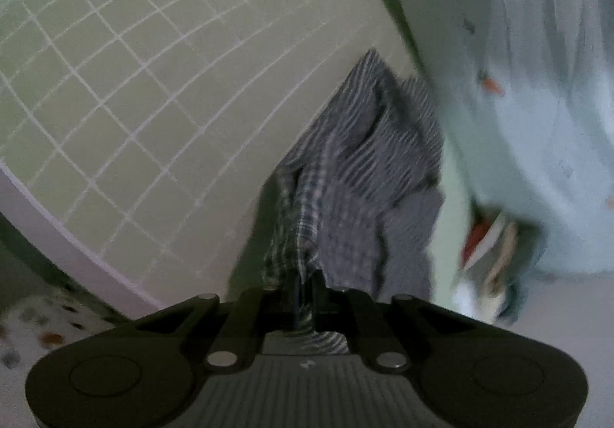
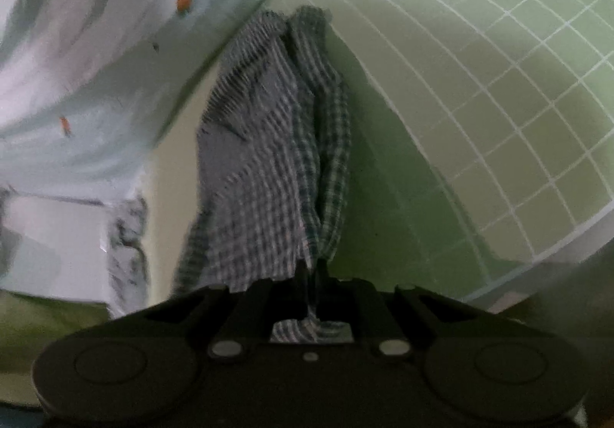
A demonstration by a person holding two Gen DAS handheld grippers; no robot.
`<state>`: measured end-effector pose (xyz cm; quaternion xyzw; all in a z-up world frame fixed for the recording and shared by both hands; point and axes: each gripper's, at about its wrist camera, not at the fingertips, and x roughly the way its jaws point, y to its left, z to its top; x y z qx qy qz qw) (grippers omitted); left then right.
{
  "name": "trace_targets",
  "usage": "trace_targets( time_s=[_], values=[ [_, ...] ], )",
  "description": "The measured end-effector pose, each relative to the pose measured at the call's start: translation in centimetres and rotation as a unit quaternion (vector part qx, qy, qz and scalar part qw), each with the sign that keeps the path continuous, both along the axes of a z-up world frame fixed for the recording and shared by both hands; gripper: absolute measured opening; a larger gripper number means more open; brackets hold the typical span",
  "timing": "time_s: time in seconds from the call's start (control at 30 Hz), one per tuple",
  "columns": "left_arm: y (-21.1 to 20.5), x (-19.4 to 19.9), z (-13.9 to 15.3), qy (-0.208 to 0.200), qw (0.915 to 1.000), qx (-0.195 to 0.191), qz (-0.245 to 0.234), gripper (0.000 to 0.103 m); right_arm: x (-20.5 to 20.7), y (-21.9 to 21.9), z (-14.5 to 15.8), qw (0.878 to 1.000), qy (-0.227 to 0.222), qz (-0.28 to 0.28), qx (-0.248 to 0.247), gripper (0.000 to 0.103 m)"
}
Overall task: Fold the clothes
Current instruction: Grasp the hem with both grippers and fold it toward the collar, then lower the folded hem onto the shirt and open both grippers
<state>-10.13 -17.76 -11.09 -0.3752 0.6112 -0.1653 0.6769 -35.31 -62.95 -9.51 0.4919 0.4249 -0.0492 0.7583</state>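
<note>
A grey and white checked garment hangs lifted above a green cutting mat with a white grid. My left gripper is shut on one edge of this cloth, which bunches between its black fingers. In the right wrist view the same checked garment drapes forward from my right gripper, which is shut on another part of its edge. The cloth falls in loose folds, and its lower end rests toward the mat.
A pale mint garment with small orange marks lies beside the checked one, seen also as the pale garment in the right wrist view. A red and white object sits at its edge. The mat's pale border runs along the left.
</note>
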Motion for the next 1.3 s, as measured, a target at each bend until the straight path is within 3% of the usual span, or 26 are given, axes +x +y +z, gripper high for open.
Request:
trace_targets(
  time_s=[0.2, 0.47, 0.8, 0.93, 0.97, 1.0, 1.03, 1.07, 1.1, 1.13, 1.2, 1.27, 1.3],
  values=[
    [-1.2, 2.7, 1.6, 0.012, 0.9969, -0.060, 0.050, 0.005, 1.1, -1.2, 1.0, 0.997, -0.039, -0.039, 0.045, 0.003],
    [-3.2, 6.5, 3.7, -0.012, 0.9927, -0.095, 0.073, 0.005, 4.9, -2.2, 2.1, 0.990, -0.085, -0.071, 0.086, 0.003],
    [-6.8, 12.9, 5.3, -0.051, 0.9912, -0.104, 0.064, 0.005, 11.4, -4.8, 3.1, 0.985, -0.119, -0.088, 0.083, 0.003],
    [-9.7, 17.2, 5.6, -0.087, 0.9908, -0.093, 0.046, 0.006, 14.9, -6.3, 2.9, 0.985, -0.118, -0.101, 0.079, 0.003],
    [-10.7, 18.4, 5.8, -0.102, 0.9905, -0.080, 0.045, 0.009, 16.1, -6.7, 2.7, 0.984, -0.113, -0.111, 0.080, 0.004],
    [-11.6, 19.7, 6.0, -0.118, 0.9898, -0.067, 0.045, 0.021, 17.5, -7.3, 2.4, 0.983, -0.114, -0.122, 0.081, 0.005],
    [-12.6, 20.9, 6.3, -0.133, 0.9887, -0.053, 0.044, 0.039, 18.8, -7.9, 2.0, 0.981, -0.114, -0.135, 0.078, 0.009],
    [-13.6, 22.2, 6.5, -0.148, 0.9872, -0.040, 0.043, 0.051, 20.1, -8.4, 1.8, 0.980, -0.108, -0.149, 0.071, 0.019],
    [-14.4, 22.9, 6.7, -0.167, 0.9853, -0.022, 0.031, 0.071, 21.1, -8.8, 1.8, 0.980, -0.110, -0.156, 0.059, 0.035],
    [-15.0, 23.3, 6.8, -0.187, 0.9823, -0.002, 0.014, 0.084, 22.0, -9.2, 2.0, 0.979, -0.120, -0.158, 0.042, 0.042],
    [-16.3, 24.1, 7.1, -0.226, 0.9731, 0.038, -0.020, 0.090, 23.5, -9.8, 2.3, 0.978, -0.135, -0.156, 0.005, 0.063],
    [-17.4, 24.4, 7.0, -0.251, 0.9629, 0.085, -0.054, 0.092, 24.4, -9.8, 2.6, 0.981, -0.127, -0.138, -0.051, 0.075],
    [-17.6, 24.0, 6.1, -0.247, 0.9595, 0.116, -0.070, 0.093, 24.7, -9.6, 2.5, 0.983, -0.108, -0.124, -0.080, 0.075]
  ],
)
